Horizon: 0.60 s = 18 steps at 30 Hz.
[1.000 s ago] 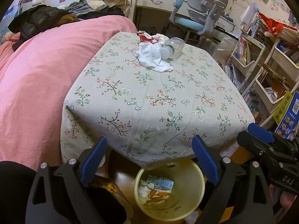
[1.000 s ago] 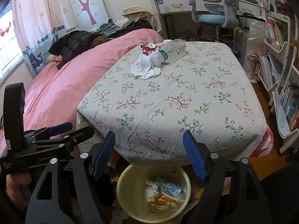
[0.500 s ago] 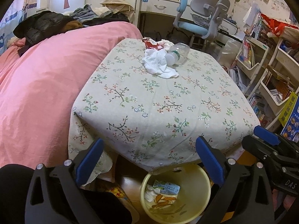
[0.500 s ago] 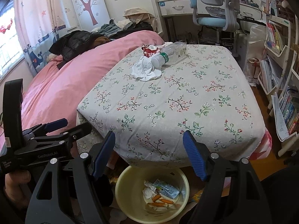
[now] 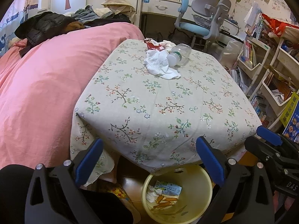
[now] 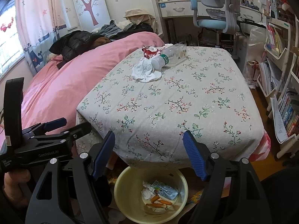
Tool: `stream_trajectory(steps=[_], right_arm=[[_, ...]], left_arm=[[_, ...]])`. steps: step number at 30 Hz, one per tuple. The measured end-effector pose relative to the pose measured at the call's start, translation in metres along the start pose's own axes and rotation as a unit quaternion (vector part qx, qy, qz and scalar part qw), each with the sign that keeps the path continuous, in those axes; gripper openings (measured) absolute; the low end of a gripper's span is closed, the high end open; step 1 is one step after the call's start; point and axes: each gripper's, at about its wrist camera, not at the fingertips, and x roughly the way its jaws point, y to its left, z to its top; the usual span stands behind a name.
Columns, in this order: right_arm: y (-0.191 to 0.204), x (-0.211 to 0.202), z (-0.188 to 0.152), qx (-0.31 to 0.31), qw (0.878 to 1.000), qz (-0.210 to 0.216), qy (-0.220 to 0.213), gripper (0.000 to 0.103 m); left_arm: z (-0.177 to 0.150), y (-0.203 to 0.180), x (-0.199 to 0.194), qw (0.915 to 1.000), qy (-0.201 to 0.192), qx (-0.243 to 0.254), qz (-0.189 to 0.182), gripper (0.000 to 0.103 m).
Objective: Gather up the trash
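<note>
At the far side of the floral-cloth table (image 5: 168,100) (image 6: 177,100) lie a crumpled white tissue (image 5: 160,66) (image 6: 144,71), a clear plastic bottle (image 5: 179,55) (image 6: 172,56) on its side and a red wrapper (image 5: 154,44) (image 6: 150,52). A yellow bin (image 5: 196,196) (image 6: 129,196) stands on the floor under the near table edge, holding a tissue, a blue packet and orange scraps. My left gripper (image 5: 149,160) is open and empty above the bin. My right gripper (image 6: 149,155) is open and empty beside it.
A bed with a pink cover (image 5: 46,85) (image 6: 74,71) lies along the table's left side, clothes piled at its far end. A desk and a blue chair (image 5: 198,26) (image 6: 214,18) stand behind the table. Bookshelves (image 5: 261,65) (image 6: 280,74) line the right.
Both grippers have drawn slightly back and shifted, so the table and bin sit a little further right in the left view. Both stay open and empty. The trash has not moved.
</note>
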Motion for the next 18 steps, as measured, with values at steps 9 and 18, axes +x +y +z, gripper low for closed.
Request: stream_trajectory(steps=[9, 18], right_arm=[[0.0006, -0.0006, -0.0005, -0.001, 1.000, -0.001, -0.002, 0.073], [0.0010, -0.0008, -0.0010, -0.001, 1.000, -0.001, -0.002, 0.073]], left_arm=[[0.0001, -0.0012, 0.0007, 1.0000, 0.000, 0.003, 0.004, 0.096], [0.0003, -0.0011, 0.0014, 1.0000, 0.000, 0.007, 0.007, 0.096]])
